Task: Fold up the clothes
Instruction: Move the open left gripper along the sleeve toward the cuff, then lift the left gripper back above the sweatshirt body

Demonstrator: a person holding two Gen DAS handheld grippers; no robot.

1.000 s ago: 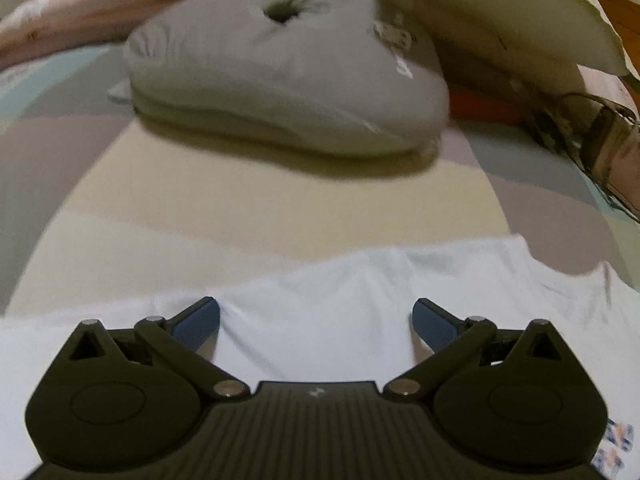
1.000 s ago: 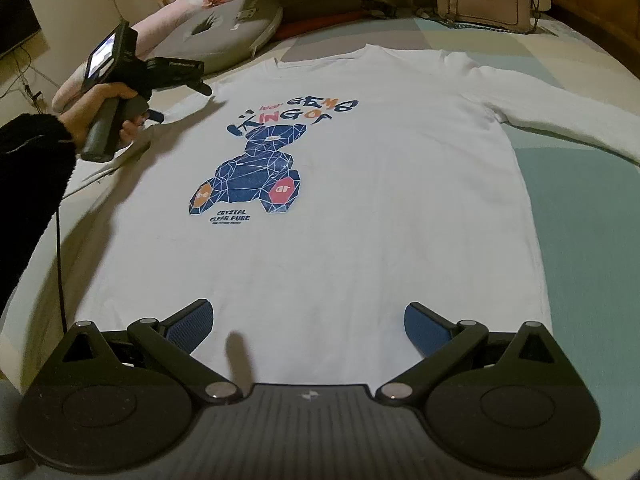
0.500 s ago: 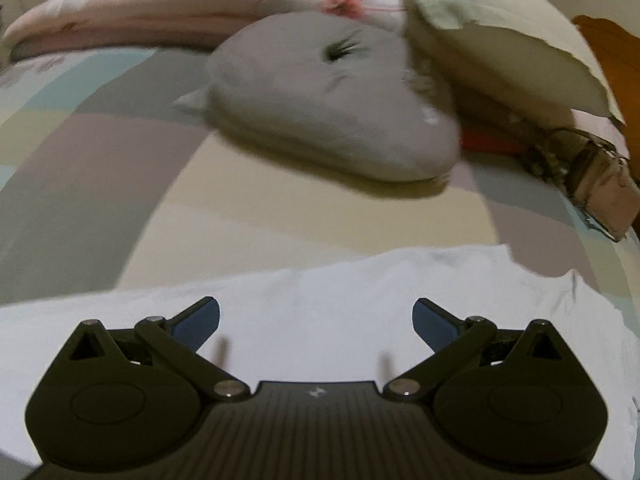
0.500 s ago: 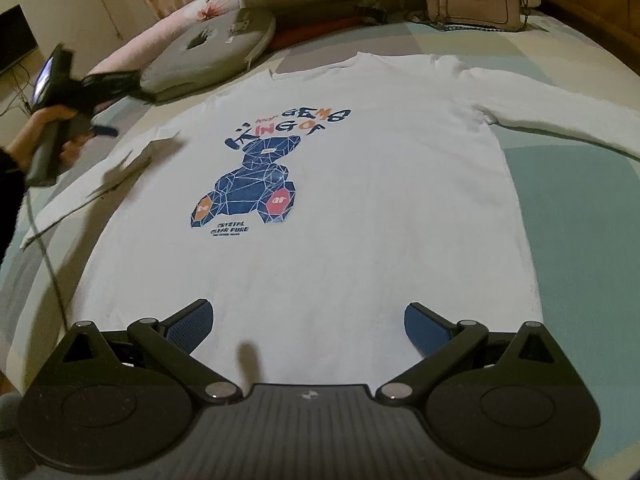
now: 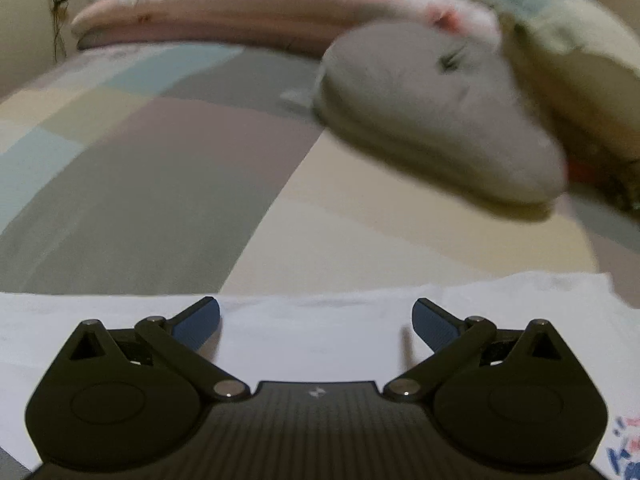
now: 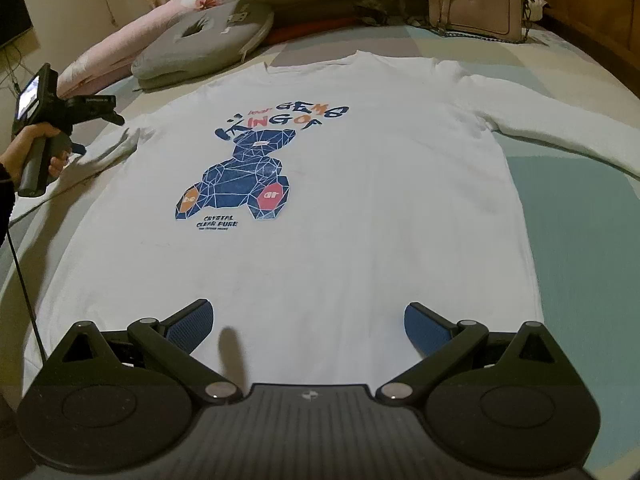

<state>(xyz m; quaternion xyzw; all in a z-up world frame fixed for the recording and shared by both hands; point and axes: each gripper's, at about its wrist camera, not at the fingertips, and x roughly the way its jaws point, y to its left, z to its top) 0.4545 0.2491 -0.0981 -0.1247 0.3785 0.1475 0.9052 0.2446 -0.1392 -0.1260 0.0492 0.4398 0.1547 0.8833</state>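
A white long-sleeved shirt (image 6: 360, 208) with a blue bear print lies flat, front up, on the bed, its collar at the far end. My right gripper (image 6: 308, 320) stands open just above the shirt's hem, with nothing between its fingers. The left gripper (image 6: 96, 114), held by a hand, hovers over the shirt's left sleeve (image 6: 108, 152). In the left wrist view that gripper (image 5: 316, 318) is open over the white sleeve (image 5: 320, 332) and holds nothing. The right sleeve (image 6: 560, 136) stretches out to the right.
A grey ring cushion (image 6: 204, 44) and a pink floral pillow (image 6: 120, 56) lie beyond the collar at the left. A beige handbag (image 6: 476, 4) sits at the head of the bed. The patchwork bedspread (image 6: 580, 240) shows bare to the right of the shirt.
The left gripper has swung leftward along the sleeve, so the grey cushion slid right in its view. The right gripper has barely moved over the hem. Both stay open.
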